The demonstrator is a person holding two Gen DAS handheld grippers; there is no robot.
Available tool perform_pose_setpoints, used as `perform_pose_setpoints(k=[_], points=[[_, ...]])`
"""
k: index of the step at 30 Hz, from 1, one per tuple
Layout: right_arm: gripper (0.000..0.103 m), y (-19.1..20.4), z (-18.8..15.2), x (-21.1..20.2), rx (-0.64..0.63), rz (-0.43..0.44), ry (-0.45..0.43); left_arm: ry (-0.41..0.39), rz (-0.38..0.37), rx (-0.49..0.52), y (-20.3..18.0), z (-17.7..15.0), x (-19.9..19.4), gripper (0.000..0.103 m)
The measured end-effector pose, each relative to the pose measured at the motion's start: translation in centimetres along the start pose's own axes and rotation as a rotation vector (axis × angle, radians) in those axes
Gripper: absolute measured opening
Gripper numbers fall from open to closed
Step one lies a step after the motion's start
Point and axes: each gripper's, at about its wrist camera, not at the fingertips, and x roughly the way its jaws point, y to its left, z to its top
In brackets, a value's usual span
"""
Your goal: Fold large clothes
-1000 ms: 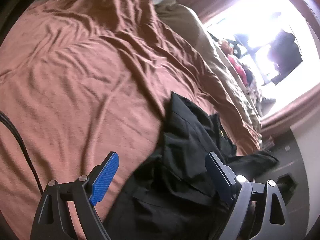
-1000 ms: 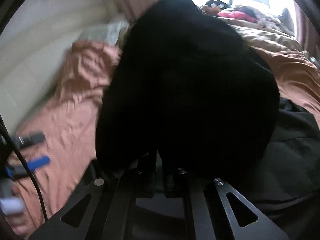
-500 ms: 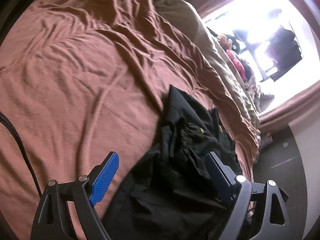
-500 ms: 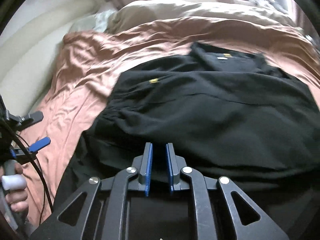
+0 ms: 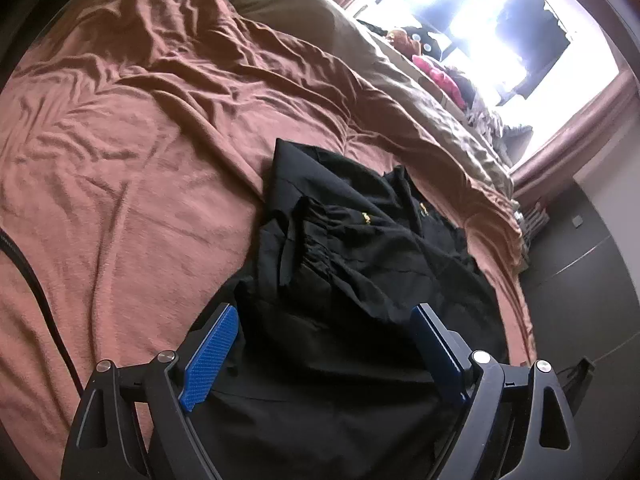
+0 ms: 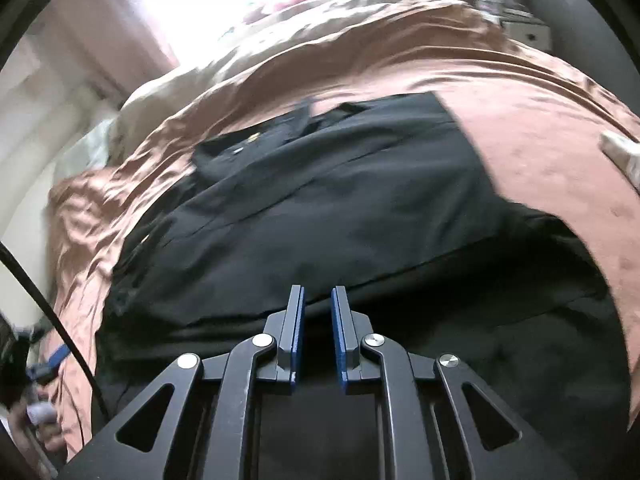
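The left tongs [image 5: 324, 336] stand wide apart, empty, low over the near edge of the black garment [image 5: 360, 264]. The right tongs [image 6: 317, 312] hold nothing, their pads parted by a narrow gap above the same cloth. The garment lies partly folded on the bed's brown sheet [image 5: 120, 152], a beige blanket [image 5: 400, 80] beyond.

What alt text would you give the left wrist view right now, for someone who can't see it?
The open left gripper hovers over a black garment lying rumpled on a wrinkled rust-brown bedsheet, its blue-padded fingers straddling the cloth. A tan blanket and a bright window lie beyond.
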Motion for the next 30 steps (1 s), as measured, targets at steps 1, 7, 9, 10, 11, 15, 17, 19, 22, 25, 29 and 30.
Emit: perform_pose_setpoints(k=[1,7,9,10,11,15,17,19,22,25,29,30], points=[[0.011,-0.9,0.1,0.1,0.035,-0.007,0.002,0.001,0.006,0.007,-0.1,-0.1,0.1,0.089],[0.016,-7.4,0.5,-0.2,0.287,0.037,0.000,-0.029,0.057,0.076,-0.7,-0.7,1.0,0.089],[0.061,-9.6,0.4,-0.4,0.377,0.086,-0.018,-0.054,0.069,0.097,-1.1,-0.6,1.1,0.089],[0.069,-10.3,0.3,-0.5,0.411,0.112,-0.029,-0.061,0.064,0.103,-1.2,-0.5,1.4,0.089],[0.071,-11.1,0.2,-0.8,0.440,0.146,-0.048,-0.061,0.060,0.105,-1.2,-0.4,1.6,0.089],[0.071,-11.6,0.2,-1.0,0.469,0.193,-0.083,-0.044,0.074,0.130,-1.7,-0.7,3.5,0.089],[0.071,-11.7,0.2,-0.9,0.476,0.177,-0.102,-0.032,0.075,0.154,-1.9,-1.0,4.7,0.087],[0.066,-11.9,0.4,-0.7,0.484,0.163,-0.117,-0.014,0.080,0.174,-2.1,-1.3,5.6,0.084],[0.051,-12.8,0.1,-0.3,0.492,0.132,-0.124,0.022,0.072,0.200,-2.4,-1.8,6.6,0.075],[0.045,-13.3,-0.6,0.1,0.520,0.150,-0.121,0.044,0.069,0.232,-2.7,-2.2,7.3,0.073],[0.043,-13.0,-0.4,0.0,0.526,0.151,-0.125,0.066,0.059,0.225,-2.8,-2.4,7.5,0.067],[0.043,-13.0,-0.2,0.0,0.526,0.151,-0.127,0.069,0.059,0.221,-2.8,-2.3,7.4,0.067]])
